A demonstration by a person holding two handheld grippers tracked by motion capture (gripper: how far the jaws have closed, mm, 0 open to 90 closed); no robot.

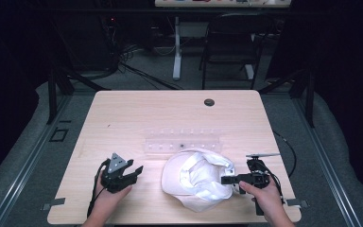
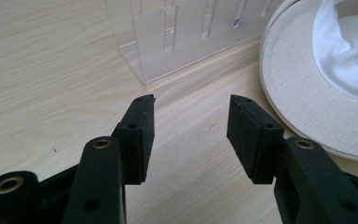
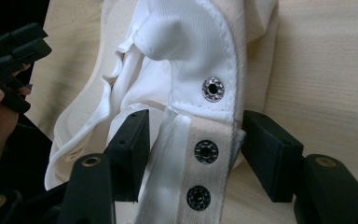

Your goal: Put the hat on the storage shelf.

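— Looking at the right gripper, what sits between its jaws?

— The snap strap of the white cap; the jaws stand apart on either side of it, not pinching.

— And the left gripper?

— Spread wide over bare table, holding nothing, just left of the cap's brim.

— Where's the cap lying?

— Upside down near the front edge, just in front of a clear plastic rack.
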